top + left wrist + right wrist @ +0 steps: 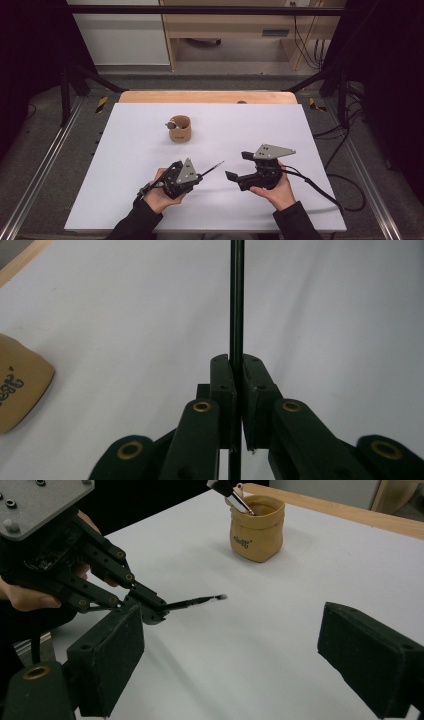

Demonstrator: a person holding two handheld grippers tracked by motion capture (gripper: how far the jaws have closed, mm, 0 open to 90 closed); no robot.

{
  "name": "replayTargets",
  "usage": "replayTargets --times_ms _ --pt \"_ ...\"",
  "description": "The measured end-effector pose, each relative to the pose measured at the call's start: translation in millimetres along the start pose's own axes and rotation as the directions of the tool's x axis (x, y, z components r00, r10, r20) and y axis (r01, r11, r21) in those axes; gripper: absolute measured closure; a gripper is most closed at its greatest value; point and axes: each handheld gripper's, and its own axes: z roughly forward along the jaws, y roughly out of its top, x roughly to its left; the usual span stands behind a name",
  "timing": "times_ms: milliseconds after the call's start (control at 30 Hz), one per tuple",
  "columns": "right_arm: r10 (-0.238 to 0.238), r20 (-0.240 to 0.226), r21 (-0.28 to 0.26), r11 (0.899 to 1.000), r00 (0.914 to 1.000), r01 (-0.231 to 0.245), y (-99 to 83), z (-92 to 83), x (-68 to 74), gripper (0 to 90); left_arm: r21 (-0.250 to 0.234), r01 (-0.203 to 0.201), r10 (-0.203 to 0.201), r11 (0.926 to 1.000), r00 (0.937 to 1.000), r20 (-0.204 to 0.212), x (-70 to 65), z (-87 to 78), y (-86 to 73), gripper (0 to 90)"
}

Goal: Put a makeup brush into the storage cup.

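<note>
Clearly, the left gripper (199, 176) has its jaws closed tight on a thin black brush (212, 169), a slim stick whose small pale tip points away toward the right gripper (239, 166). In the left gripper view the dark shaft (236, 300) runs straight up between the two pads (222, 385), which press on it from both sides. From the right gripper view, the left gripper (150, 611) holds the brush (192, 601) roughly level above the white bench (280, 620), tip (220, 597) free in the air.

The right gripper has nothing in it; its jaws stand wide apart, and the right gripper view shows bare bench between its two black pads (107, 662).

Farther back on the bench (125, 165), well apart from both grippers, stands a small tan pouch-like holder (180, 128) with a dark, silver-ended item (172, 125) leaning out at its rim. The holder (256, 527) carries dark printed lettering on its side, too small and blurred to read in the right gripper view; in the left gripper view the edge of the holder (20, 385) shows a few cut-off characters that cannot be made out for certain.
</note>
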Motion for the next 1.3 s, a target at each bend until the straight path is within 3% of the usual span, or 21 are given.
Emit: replayTargets --times_ms 233,367,600,1100,1300 --pt "0.030 0.012 -0.020 0.999 0.9995 -0.030 -2.4 2.5 3.1 11.8 -0.037 0.064 -0.064 0.9973 0.9979 -0.008 -0.4 -1.1 -5.7 84.8" --pt "0.046 0.015 -0.026 0.999 0.9988 -0.045 -5.6 6.0 5.1 11.8 -0.070 0.104 -0.105 0.9922 0.9945 -0.009 -0.8 -1.1 -9.8 84.8" --pt "0.087 0.022 -0.043 0.995 0.9960 -0.086 -9.6 12.9 6.4 15.0 -0.114 0.176 -0.181 0.9778 0.9826 -0.040 0.9 -1.1 -14.4 84.8" --pt "0.166 -0.004 -0.093 0.982 0.9861 -0.166 -11.1 21.8 8.4 20.5 -0.168 0.235 -0.248 0.9573 0.9669 -0.060 -6.2 2.0 -9.7 84.8" --pt "0.192 -0.020 -0.125 0.973 0.9812 -0.193 -9.2 22.3 7.9 23.7 -0.195 0.263 -0.278 0.9450 0.9592 -0.053 -9.4 5.6 -5.7 84.8"
